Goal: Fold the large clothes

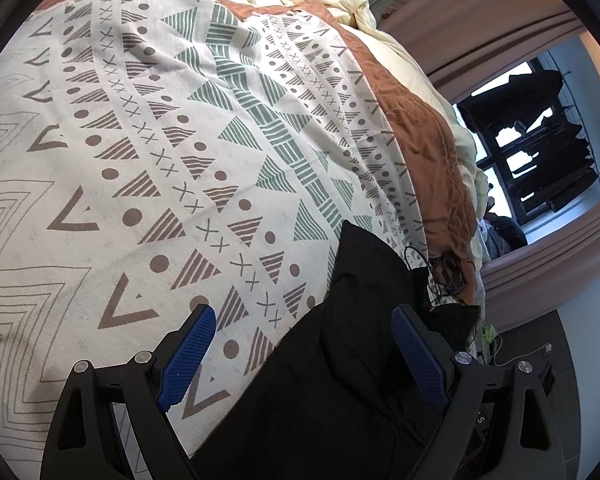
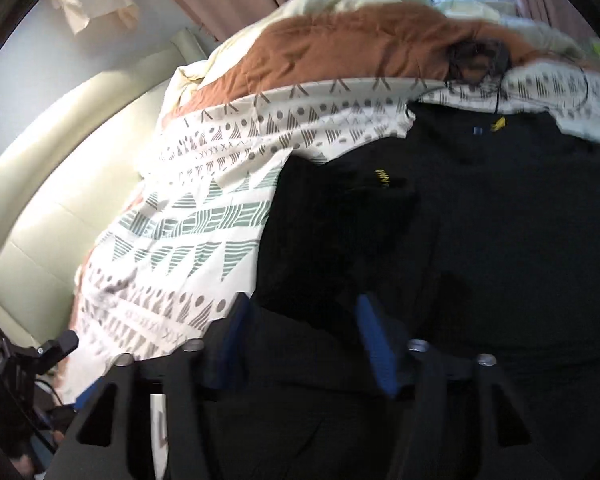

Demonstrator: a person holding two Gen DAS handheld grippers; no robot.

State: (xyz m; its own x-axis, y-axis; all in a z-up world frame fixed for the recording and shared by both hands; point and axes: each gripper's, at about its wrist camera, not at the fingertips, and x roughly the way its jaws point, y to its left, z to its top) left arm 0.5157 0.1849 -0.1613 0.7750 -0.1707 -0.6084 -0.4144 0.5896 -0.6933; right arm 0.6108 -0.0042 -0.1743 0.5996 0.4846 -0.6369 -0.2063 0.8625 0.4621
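Now we are mid-fold, between grips by the look of it. The black garment lies spread on the bed, over the patterned bedspread, with a small yellow logo showing near its far edge and another on a flap already lying over its left side. That flap looks like a sleeve or side panel brought inward, so I judge the first fold is done or being set.

The right claw hangs just above the near part of the dark cloth, its blue pads about half apart; the view is blurred, and I see no fabric pinched between them. The left claw stands wide, hovering over the garment's edge where it meets the bedspread, empty.

Next, as I read it, each claw needs a fresh hold: one on the near hem, one on the unfolded side, pads closing on a single clean edge. A tangle of black cable sits by the garment's far corner and could snag.
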